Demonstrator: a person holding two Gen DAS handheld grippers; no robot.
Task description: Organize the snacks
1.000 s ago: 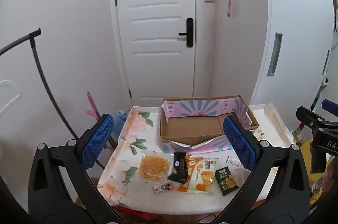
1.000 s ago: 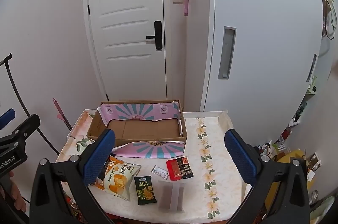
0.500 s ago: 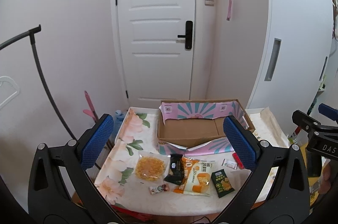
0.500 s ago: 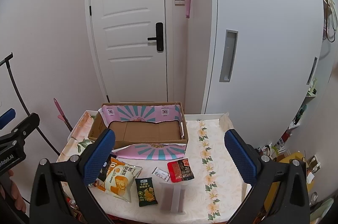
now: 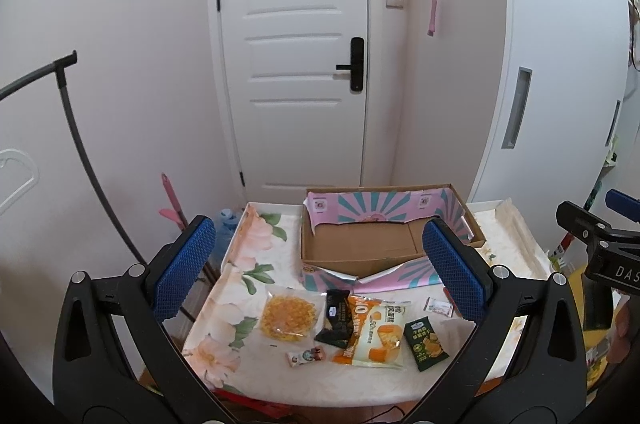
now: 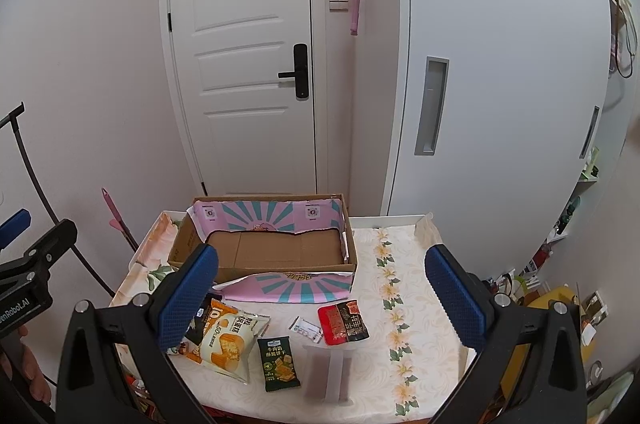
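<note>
- Snacks are laid in a loose row along the near edge of the floral-cloth table [image 5: 256, 264], in front of the open brown cardboard box with pink-and-teal sunburst flaps [image 6: 276, 248].
- Left to right in the left wrist view: clear bag of yellow-orange round snacks [image 5: 289, 316], small white-and-red candy wrapper [image 5: 307, 356], black sachet [image 5: 336, 318], orange-and-white cake pouch [image 5: 376, 334], dark green biscuit packet [image 5: 425, 344], small white sachet [image 5: 439, 306].
- Further right, seen only in the right wrist view: red-and-black glossy packet [image 6: 343, 316] and a translucent grey-brown wrapped bar [image 6: 327, 370].
- Left gripper [image 5: 320, 268] is held above and short of the table; jaws are spread wide, nothing between them. The yellow bag and black sachet lie below and ahead, roughly centred in its gap.
- Right gripper [image 6: 320, 292] is likewise held back with jaws spread wide and empty. The green packet, red packet and wrapped bar lie below and ahead of it, so this side is judged nearer to those.
- The long axis of most packets runs roughly away from the cameras, toward the box; the orange pouch is tilted and overlaps the black sachet.
- The box is judged empty and lies just beyond the row, so any transfer is a short forward carry.
- No snack is touched yet.
</note>
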